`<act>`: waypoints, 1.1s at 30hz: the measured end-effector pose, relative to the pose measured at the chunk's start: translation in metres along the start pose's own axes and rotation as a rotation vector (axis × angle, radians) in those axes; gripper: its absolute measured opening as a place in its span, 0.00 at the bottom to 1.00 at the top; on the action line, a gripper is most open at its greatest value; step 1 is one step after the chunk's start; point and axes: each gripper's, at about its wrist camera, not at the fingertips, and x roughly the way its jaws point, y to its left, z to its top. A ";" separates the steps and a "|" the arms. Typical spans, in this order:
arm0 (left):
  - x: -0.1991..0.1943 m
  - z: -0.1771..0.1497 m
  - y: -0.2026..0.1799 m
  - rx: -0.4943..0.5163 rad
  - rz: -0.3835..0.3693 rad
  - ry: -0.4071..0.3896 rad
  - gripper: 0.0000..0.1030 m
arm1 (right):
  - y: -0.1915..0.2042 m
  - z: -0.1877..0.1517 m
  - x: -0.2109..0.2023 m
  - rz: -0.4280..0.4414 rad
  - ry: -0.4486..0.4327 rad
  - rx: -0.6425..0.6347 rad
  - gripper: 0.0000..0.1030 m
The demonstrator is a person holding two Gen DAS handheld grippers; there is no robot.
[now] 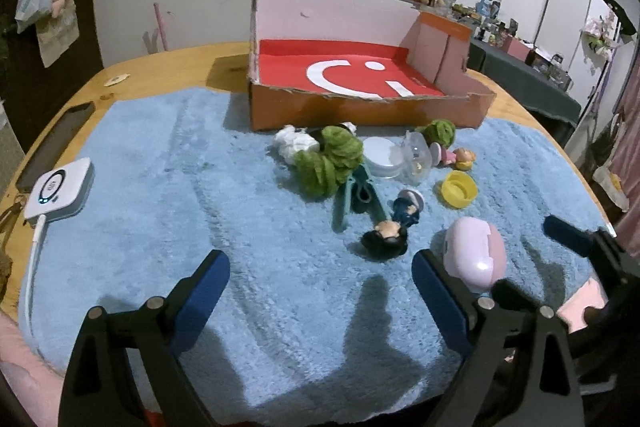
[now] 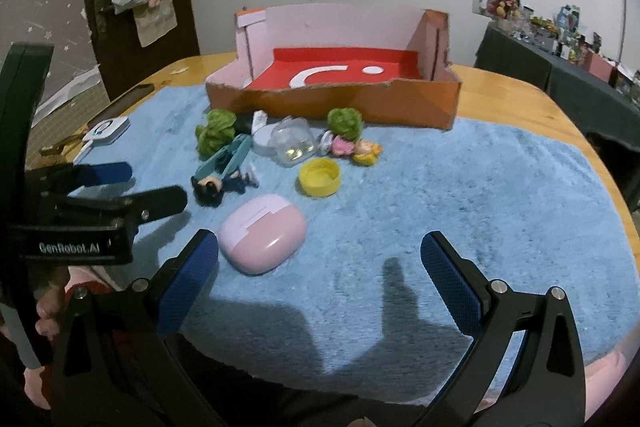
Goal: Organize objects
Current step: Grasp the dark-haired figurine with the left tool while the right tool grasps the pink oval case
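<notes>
pink case: nearest item, on blue mat at approx 7 o'clock of the toy pile, just beside right gripper's left finger. Smooth rounded shell, prob. hard plastic, light; likely slippery. Best hold, my guess: across the short sides, low on the body, pads flat.
right gripper: fingers spread wide, nothing between them; case sits off toward 10 o'clock of the gap, not inside it.
left gripper: fingers spread wide, empty. Case just beyond its right finger, approx 1 o'clock.
yellow cap: open side up, 1 o'clock of case. Stiff, light, thin rim; pinch the wall.
dark-haired doll: lying flat, 11 o'clock of case. Hard, small, odd shape; grab the body, not the head.
clear dome: looks thin, maybe brittle, slick. Go easy.
green pompoms: soft, squashy, no slip risk.
teal clip: between pompom and doll; long, stiff.
box: at 12 o'clock behind pile, red floor, nothing in it that I can see. Low front wall, easy drop-in.
white device: far at 9 o'clock, corded; prob. not part of job.
</notes>
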 end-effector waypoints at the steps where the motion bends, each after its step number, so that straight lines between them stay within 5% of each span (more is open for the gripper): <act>1: 0.001 0.001 -0.001 0.001 -0.010 0.003 0.90 | 0.002 -0.001 0.003 0.006 0.007 -0.004 1.00; 15: 0.021 0.007 -0.016 0.025 -0.069 0.038 0.78 | -0.002 0.000 0.024 0.022 0.043 0.048 0.96; 21: 0.025 0.012 -0.015 0.029 -0.099 0.033 0.71 | 0.000 0.004 0.028 0.039 0.037 0.034 0.84; 28: 0.023 0.012 -0.016 0.024 -0.149 0.034 0.60 | 0.002 0.010 0.032 0.089 0.037 0.028 0.50; 33: 0.021 0.011 -0.019 0.018 -0.206 0.042 0.55 | -0.002 0.010 0.031 0.068 0.037 0.030 0.50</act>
